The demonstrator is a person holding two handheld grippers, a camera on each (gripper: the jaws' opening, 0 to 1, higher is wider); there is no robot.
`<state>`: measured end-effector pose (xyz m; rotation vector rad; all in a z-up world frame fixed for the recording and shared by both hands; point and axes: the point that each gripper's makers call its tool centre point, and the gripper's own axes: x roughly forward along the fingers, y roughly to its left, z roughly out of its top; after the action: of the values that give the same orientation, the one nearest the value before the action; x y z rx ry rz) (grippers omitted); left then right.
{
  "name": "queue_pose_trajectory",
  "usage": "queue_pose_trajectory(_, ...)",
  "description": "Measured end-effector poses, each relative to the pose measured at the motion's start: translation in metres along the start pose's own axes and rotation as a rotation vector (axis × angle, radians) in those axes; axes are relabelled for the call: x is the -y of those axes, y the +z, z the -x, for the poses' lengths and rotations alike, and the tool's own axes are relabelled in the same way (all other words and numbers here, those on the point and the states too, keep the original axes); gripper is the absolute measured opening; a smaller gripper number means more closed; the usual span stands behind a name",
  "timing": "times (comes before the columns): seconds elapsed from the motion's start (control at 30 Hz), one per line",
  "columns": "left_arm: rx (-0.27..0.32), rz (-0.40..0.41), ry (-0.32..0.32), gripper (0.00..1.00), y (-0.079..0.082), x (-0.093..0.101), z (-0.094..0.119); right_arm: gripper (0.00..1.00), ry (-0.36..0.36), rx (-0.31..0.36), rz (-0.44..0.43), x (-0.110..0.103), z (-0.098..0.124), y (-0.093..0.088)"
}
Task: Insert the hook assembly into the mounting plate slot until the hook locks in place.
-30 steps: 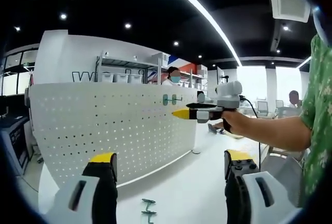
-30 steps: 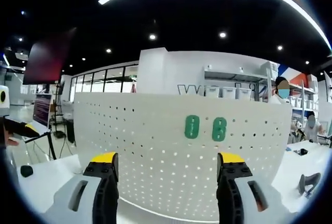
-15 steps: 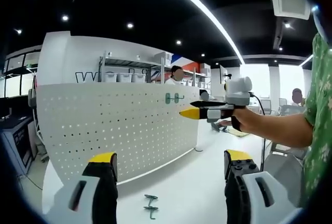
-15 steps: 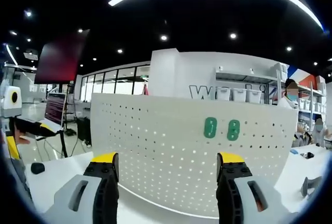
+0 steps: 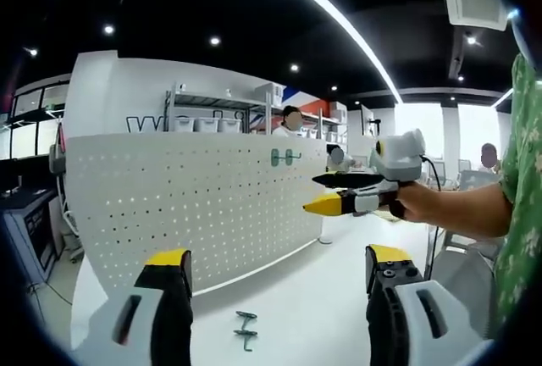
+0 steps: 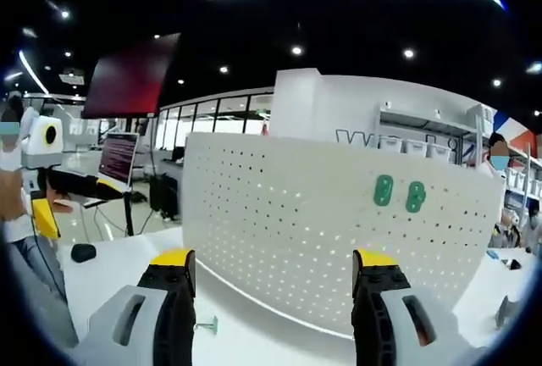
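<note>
Both my grippers, left gripper (image 5: 271,285) and right gripper (image 6: 269,285), hold fingers wide apart, empty. Hook assembly (image 5: 246,329) lies loose on worktop (image 5: 313,315) before pegboard (image 5: 195,205); two green hooks (image 6: 399,194) mounted already. I'd pick next.

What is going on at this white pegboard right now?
A person holds a two-jaw gripper in each hand before an upright white perforated pegboard. Two green hooks already hang on it; two more green hooks lie on the white table. The left gripper and the right gripper both have open, empty jaws.
</note>
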<state>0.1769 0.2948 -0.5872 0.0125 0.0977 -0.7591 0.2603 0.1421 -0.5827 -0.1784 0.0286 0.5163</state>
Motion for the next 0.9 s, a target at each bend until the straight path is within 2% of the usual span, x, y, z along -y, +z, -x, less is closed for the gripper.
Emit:
queue_pose_trajectory(0.47, -0.019, 0.020, 0.008, 0.86, -0.014, 0.005, 0.004, 0.75, 0.078, -0.069, -0.010, -0.042, 0.015, -0.034)
queue_pose_trajectory(0.9, -0.051, 0.028, 0.008, 0.85, -0.029, 0.007, 0.005, 0.72, 0.126, -0.122, 0.006, -0.061, 0.006, -0.056)
